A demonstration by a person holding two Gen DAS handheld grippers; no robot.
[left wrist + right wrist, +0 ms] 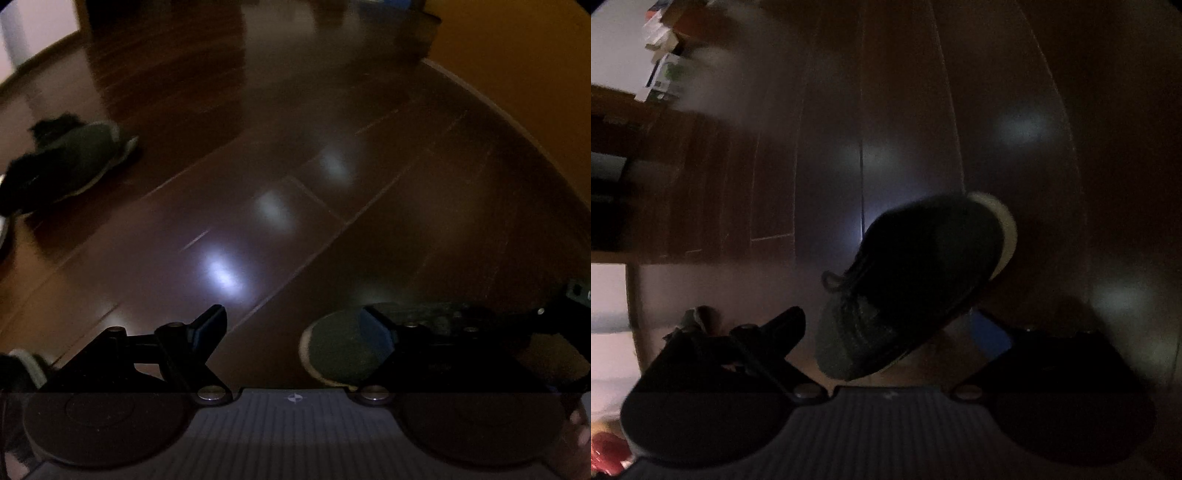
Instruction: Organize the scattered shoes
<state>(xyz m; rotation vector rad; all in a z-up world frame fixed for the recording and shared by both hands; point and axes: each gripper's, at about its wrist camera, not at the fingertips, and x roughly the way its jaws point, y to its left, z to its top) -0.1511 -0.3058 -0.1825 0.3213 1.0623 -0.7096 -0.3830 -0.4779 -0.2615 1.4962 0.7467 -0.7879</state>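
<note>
Over a dim, glossy wooden floor [295, 155], the left gripper [295, 328] hangs with its fingers spread and nothing between them, seemingly free for the next pickup. A dark fur-lined shoe [74, 155] lies on its side well off to its left. The right gripper [897, 325] has a dark laced sneaker [908, 280] between its wide-set fingers; whether they actually pinch it cannot be told in the gloom.
</note>
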